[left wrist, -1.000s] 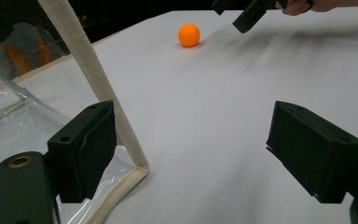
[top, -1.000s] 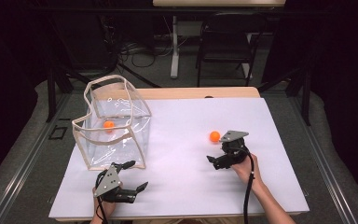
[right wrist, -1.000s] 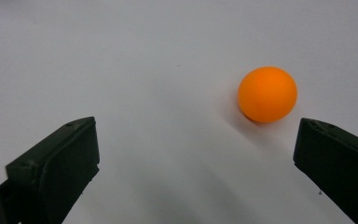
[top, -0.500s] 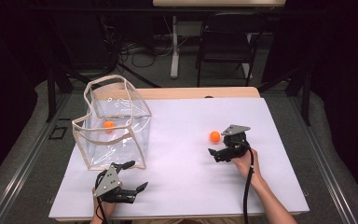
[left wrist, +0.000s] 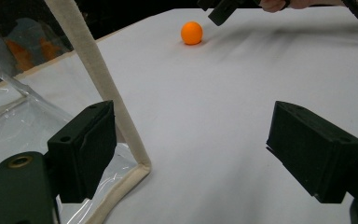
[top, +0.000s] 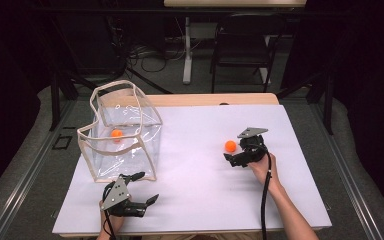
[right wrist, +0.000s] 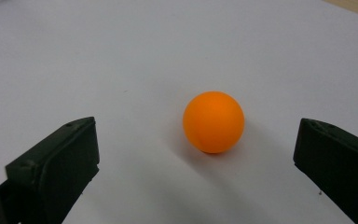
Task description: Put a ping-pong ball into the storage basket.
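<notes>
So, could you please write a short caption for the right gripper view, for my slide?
Open right gripper lined up on an orange ball resting on the white table.

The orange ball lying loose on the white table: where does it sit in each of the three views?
High view: the loose orange ball lies right of centre, just left of the right gripper.
Left gripper view: ball near the top, centre.
Right gripper view: ball mid-frame, between the open jaws.
Shared landmark: the white table.

Left gripper (top: 142, 188) low with jaws wide apart; right gripper (top: 231, 158) seemingly likewise, jaws spread.
</notes>
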The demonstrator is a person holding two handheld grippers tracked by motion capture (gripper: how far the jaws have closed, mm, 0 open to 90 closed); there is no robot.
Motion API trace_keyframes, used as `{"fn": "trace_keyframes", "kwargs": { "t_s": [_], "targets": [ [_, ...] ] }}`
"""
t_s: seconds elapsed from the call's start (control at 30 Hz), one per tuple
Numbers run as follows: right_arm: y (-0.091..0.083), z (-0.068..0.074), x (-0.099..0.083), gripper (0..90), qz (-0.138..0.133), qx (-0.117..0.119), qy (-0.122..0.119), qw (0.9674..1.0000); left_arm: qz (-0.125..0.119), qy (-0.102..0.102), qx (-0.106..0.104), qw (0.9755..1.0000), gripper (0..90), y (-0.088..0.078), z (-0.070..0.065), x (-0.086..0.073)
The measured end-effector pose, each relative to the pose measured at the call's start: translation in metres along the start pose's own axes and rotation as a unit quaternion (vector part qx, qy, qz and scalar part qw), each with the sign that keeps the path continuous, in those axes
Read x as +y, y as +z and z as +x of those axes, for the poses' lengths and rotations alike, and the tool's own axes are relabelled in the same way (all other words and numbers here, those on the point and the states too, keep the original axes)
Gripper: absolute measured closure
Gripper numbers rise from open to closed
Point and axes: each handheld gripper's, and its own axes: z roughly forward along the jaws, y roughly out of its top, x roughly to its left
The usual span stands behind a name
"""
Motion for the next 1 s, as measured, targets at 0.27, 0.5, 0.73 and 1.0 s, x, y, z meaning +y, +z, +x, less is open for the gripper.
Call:
{"fn": "trace_keyframes", "kwargs": {
  "t_s": [0.27,0.5,0.73,1.0],
  "targets": [
    [0.011,-0.003,0.008,0.0,0.002,-0.006,-0.008,0.9999,-0.002,0.002,0.001,1.0000,15.7,-0.001,0.000,0.000],
    [0.024,-0.004,0.009,0.0,0.019,0.003,-0.005,0.9998,0.000,0.000,0.001,1.0000,15.7,0.000,0.001,0.000],
    [0.026,-0.005,0.007,0.0,0.028,-0.002,-0.011,0.9996,-0.004,0.004,-0.001,1.0000,15.7,-0.001,-0.001,0.001],
    [0.029,-0.006,0.005,19.8,0.030,-0.008,-0.007,0.9995,-0.004,0.003,-0.003,1.0000,15.7,-0.001,-0.002,0.001]
  ]
}}
